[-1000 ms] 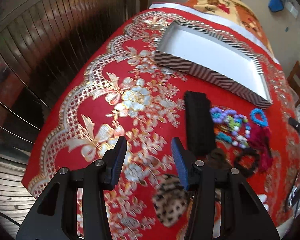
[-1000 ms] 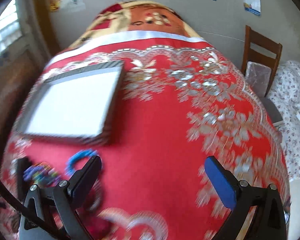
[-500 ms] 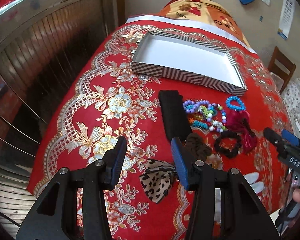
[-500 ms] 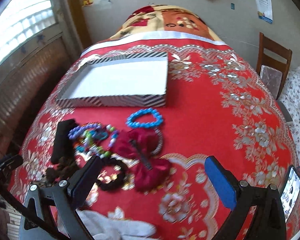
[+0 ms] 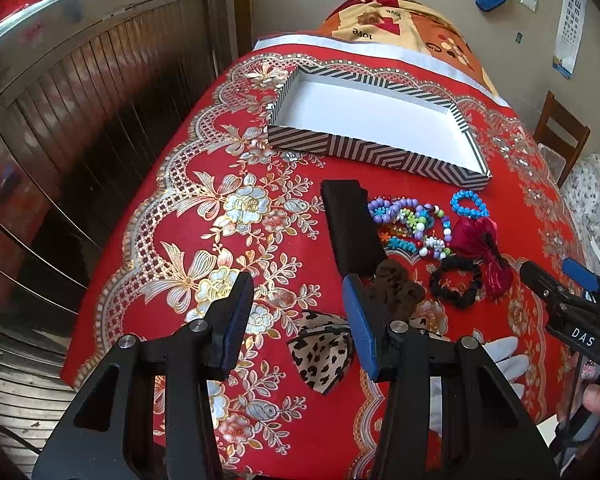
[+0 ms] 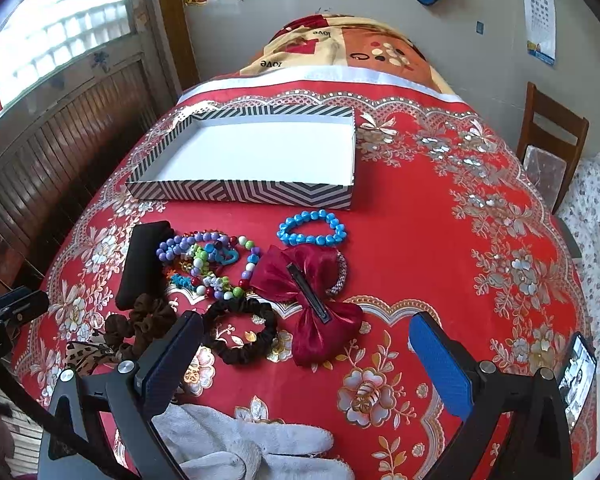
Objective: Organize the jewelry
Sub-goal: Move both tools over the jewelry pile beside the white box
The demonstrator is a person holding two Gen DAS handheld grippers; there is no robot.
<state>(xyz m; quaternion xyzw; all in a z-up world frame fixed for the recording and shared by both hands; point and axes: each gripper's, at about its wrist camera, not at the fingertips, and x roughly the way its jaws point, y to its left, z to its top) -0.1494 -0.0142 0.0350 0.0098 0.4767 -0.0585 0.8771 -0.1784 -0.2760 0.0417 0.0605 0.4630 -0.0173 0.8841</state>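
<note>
Both grippers — left gripper (image 5: 298, 320), right gripper (image 6: 306, 354) — hover with jaws spread, empty; tangled multicoloured bead bracelets (image 6: 204, 258) lie mid-cloth before the empty striped cardboard box (image 6: 240, 194) — risk: grabbing one strand drags neighbours or the maroon satin bow clip (image 6: 308, 292) along.

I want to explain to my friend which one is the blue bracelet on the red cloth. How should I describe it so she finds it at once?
Start at the striped box lying open on the red tablecloth. Just in front of its near wall lies the blue bracelet, a single closed ring of chunky beads. Unlike the tangle of multicoloured beads to its left and the dark red bow below it, it is all one bright blue and lies alone.
</note>
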